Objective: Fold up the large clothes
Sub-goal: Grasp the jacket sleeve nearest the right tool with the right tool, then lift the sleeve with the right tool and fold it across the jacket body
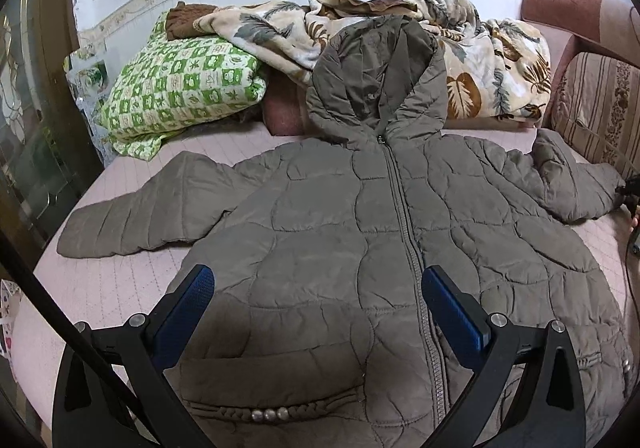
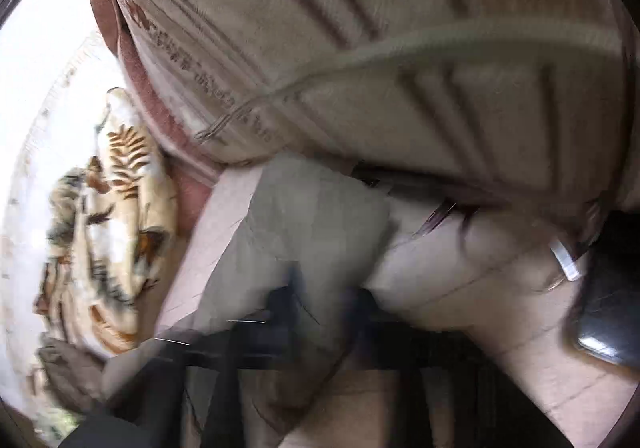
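The olive-grey quilted hooded jacket is lying unfolded on the pink bed (folding barely begun); left gripper is hovering agape, empty; right gripper is closing, apparently pinching a sleeve.

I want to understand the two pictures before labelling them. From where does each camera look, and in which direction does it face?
Left wrist: sits on the left gripper, facing forward and down over the bed at the spread grey jacket; its two jaws stand wide apart.
Right wrist: sits on the right gripper, rolled and blurred, close to the jacket's sleeve beside a striped cushion; its jaws look closed on the sleeve.
Shared: the jacket, the leaf-print blanket, the striped cushion.
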`<state>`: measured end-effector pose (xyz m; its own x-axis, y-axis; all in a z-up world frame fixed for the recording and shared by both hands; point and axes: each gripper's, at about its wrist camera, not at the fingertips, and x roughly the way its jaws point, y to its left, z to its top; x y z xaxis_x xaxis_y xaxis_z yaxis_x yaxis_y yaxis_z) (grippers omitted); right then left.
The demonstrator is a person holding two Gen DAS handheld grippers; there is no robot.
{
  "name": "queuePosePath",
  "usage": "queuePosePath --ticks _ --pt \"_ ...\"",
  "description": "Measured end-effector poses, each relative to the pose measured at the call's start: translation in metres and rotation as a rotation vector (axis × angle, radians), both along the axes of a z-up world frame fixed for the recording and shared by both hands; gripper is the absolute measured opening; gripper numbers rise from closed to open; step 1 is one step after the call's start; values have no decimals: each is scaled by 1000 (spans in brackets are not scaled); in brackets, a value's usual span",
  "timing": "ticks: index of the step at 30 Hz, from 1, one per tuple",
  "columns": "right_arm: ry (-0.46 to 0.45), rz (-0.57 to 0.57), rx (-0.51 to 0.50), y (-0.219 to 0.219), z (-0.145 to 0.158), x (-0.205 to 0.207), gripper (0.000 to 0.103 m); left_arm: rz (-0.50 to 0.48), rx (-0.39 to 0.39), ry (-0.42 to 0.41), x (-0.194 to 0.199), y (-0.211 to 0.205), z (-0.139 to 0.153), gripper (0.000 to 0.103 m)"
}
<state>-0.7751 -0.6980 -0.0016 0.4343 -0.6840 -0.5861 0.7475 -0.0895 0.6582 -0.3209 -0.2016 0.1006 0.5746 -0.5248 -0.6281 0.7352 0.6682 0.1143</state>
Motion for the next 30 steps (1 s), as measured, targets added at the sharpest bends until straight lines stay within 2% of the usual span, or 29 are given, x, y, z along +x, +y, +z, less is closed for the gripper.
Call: queuePosePath --ticks 3,9,14,18,20,24,28,30 --pt "28 0 -77 13 23 9 12 1 -12 -8 -2 3 4 103" --pt "54 20 -288 52 119 29 11 17 -43 -23 -2 15 14 103" --pt "82 146 -501 116 215 74 11 42 -76 -12 4 26 23 103" --pt "70 286 -625 173 261 124 12 52 -80 -18 5 31 24 103" --pt "67 378 -662 198 271 156 11 61 -86 -21 7 34 26 103" --pt "77 566 -682 245 266 224 11 85 -91 -18 12 43 26 103" --pt "200 711 -705 284 243 295 11 109 -83 -7 22 50 24 103" --pt "260 797 -689 303 218 335 11 123 -87 9 27 56 24 103"
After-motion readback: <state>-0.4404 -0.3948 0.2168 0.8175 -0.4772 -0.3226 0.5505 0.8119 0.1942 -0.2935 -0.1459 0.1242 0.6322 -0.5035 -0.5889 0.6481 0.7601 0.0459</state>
